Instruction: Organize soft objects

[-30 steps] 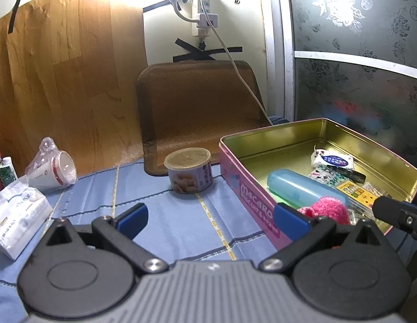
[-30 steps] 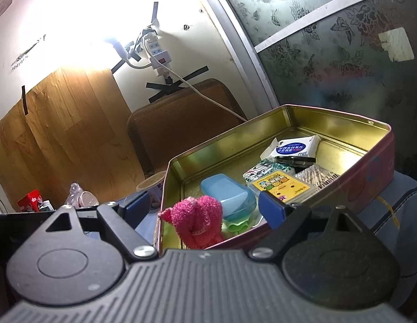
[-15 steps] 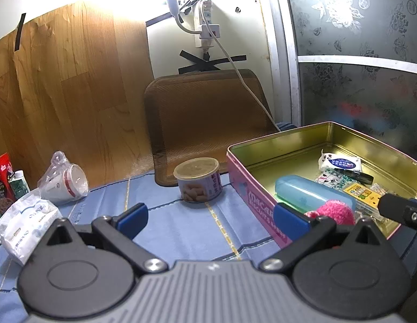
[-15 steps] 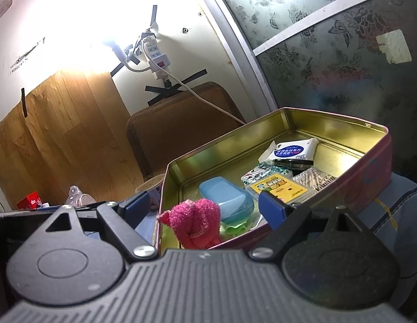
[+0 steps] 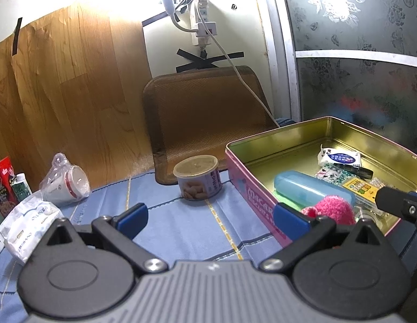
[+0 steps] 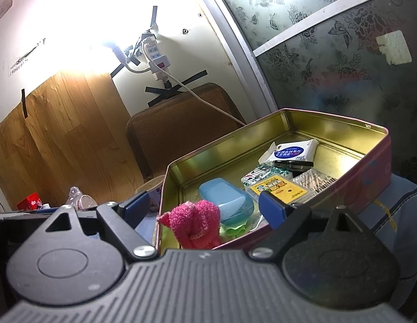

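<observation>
Pink knitted item point(image 6: 195, 223) lies inside pink tin point(image 6: 375, 167), near corner, touching blue case point(image 6: 224, 199); soft item stowed, judged done; left gripper point(image 5: 208, 215) jaws spread, empty, above blue cloth on bench point(image 5: 176, 231); right gripper point(image 6: 203, 207) jaws spread, empty, just before tin rim; white soft packet point(image 5: 25, 228) outside tin, well left; possibly next to stow.

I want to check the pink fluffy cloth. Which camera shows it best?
The right wrist view: the pink fluffy cloth sits near and mostly unobstructed at the tin's near corner. In the left wrist view the left hand-held gripper's finger partly hides it.
</observation>
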`<state>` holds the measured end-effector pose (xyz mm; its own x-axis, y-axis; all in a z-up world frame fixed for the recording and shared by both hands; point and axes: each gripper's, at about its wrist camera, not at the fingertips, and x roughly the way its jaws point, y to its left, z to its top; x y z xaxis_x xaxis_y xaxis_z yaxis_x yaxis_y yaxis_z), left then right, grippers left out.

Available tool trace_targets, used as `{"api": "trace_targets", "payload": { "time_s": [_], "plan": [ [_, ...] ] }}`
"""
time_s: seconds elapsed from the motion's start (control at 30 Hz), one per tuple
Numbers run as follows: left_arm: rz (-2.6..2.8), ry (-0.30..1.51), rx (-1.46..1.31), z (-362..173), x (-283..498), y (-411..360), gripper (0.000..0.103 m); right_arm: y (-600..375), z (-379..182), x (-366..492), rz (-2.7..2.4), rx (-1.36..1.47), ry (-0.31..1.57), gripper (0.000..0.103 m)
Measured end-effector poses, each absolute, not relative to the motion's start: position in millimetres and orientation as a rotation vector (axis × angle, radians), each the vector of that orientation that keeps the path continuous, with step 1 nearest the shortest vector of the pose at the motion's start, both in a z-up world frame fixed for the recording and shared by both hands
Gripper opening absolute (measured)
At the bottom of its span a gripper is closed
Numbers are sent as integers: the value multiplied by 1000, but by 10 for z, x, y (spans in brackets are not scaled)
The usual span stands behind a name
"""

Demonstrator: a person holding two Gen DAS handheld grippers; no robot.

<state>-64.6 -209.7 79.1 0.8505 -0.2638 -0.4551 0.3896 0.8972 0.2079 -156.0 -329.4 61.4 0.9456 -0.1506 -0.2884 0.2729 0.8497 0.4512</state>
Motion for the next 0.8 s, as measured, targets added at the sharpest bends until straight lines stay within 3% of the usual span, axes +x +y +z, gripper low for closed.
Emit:
{"api": "trace_targets", "payload": {
  "time_s": [0.8],
  "plan": [
    [-358,468,319,747,-646,-2131,103,-3312,612,-1553,-230,514,246,90]
  ]
}}
